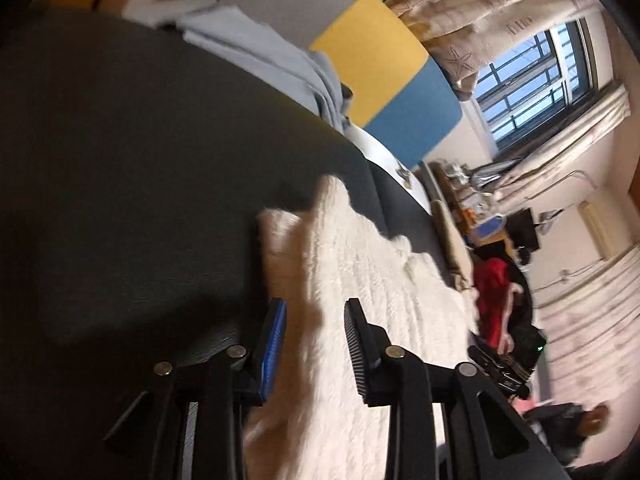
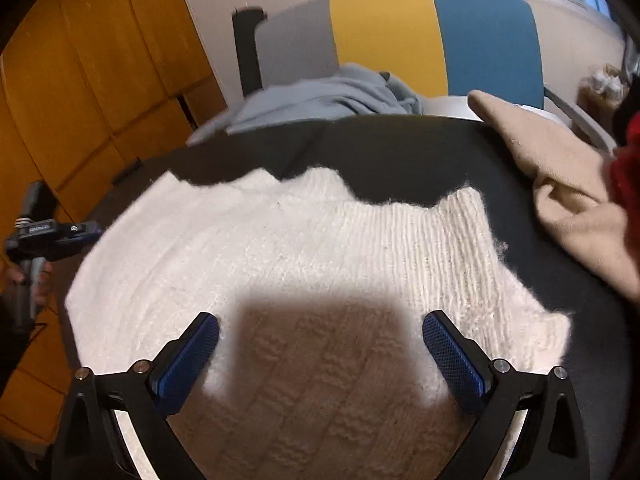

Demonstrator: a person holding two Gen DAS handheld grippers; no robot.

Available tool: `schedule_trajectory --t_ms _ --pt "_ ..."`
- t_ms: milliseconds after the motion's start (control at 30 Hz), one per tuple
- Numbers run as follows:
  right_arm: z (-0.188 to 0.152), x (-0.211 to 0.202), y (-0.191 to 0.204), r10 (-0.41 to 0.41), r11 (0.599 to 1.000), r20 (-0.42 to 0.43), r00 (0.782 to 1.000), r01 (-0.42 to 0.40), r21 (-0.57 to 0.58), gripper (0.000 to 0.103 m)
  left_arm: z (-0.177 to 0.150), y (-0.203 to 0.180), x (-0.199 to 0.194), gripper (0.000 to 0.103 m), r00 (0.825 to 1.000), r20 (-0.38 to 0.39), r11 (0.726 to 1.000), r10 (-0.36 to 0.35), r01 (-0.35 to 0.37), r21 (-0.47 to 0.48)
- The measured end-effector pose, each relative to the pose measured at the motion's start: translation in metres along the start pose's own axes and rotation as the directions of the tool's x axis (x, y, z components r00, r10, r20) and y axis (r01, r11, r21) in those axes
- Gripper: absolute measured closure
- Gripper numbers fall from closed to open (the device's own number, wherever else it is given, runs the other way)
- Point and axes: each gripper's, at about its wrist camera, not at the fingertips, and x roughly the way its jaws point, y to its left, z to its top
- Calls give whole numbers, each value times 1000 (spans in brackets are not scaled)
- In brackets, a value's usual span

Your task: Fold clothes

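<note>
Through the left wrist view, my left claw stands part open over the white knit sweater, its pads clear of the wool and nothing between them. The picture is smeared and tilted, so I judge the risk here is closing on a blurred target: I could pinch one layer only, or catch the dark bench cover with it.

Through the right wrist view, my right claw gapes wide and empty above the sweater, which lies spread flat on the bench with its far edge ragged. A tan garment lies just beside its right edge, and a blue-grey one sits beyond. A careless sweep may drag the tan one into the fold. The claw's own shadow hides the knit below it, so I may misjudge the hem.
</note>
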Motion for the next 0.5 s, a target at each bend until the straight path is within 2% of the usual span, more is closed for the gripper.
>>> schedule_trajectory --t_ms 200,300,400,500 --pt "-2 -1 -7 30 999 16 999 -30 30 0 11 15 32 63 990 -138 999 -35 32 -23" --pt "-2 -2 -11 51 997 29 998 -52 50 0 16 17 40 62 985 -145 996 -88 85 -28" --pt "-3 -3 -15 73 995 46 996 -76 72 0 18 19 47 61 984 -119 991 -130 126 -39" --pt "-3 -4 -17 82 993 54 995 -87 83 0 18 10 53 61 988 -109 993 -113 115 8"
